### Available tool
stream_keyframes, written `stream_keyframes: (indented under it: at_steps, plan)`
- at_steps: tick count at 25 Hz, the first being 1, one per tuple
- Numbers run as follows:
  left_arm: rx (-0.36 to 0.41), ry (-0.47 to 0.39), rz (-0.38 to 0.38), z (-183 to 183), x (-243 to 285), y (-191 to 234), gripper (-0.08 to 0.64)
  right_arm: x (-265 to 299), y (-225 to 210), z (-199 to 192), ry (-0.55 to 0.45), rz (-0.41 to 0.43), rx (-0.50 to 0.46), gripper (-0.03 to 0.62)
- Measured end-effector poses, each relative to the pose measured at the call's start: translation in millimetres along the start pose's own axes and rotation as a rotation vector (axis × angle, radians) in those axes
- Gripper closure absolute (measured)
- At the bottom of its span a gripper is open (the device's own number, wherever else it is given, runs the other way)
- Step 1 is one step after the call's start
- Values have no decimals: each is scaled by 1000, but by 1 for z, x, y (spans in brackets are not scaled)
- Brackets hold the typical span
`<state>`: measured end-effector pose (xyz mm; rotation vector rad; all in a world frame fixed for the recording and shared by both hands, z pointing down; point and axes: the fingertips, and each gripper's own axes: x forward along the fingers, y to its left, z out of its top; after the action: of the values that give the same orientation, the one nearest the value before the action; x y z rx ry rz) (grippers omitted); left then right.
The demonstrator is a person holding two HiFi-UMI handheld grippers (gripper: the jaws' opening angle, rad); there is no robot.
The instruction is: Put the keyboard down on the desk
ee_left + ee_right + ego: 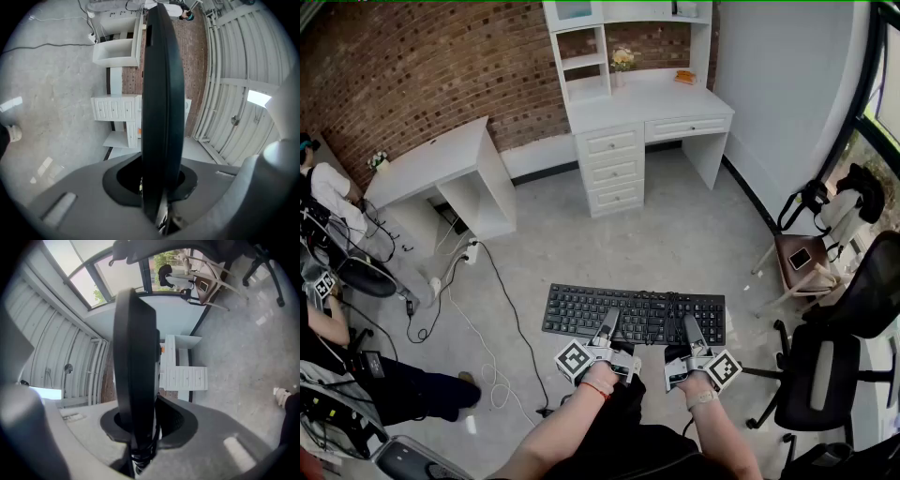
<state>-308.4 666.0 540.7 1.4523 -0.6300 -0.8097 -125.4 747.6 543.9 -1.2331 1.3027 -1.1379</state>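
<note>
Head view, grey floor (pixel 675 225), brick wall (pixel 422 66), desk (pixel 652 98)

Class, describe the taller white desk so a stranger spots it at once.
Find the brick wall at the back. The white desk stands against it. Unlike the plain table left of it, it has drawers and a shelf unit on top.

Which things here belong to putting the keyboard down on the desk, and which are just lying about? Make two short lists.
Belong to the job:
keyboard; left claw and right claw, both shut on it; white desk with drawers, probably the target.

Just lying about:
low white desk; black office chair; wooden chair; power strip; flower vase.
</note>
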Motion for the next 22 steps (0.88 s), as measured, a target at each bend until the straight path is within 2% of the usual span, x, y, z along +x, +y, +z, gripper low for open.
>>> stream_keyframes:
  at_steps: [11,15,22]
  plan:
    - [-8,10,-27,49,130,9,502,135,-11,40,32,1,-57,512]
    - [-33,13,2,71,165,23,502,180,-13,45,55,-3,-75,512]
    - [-19,2,-23,103,214,20,502,237,-17,51,55,20,-69,512]
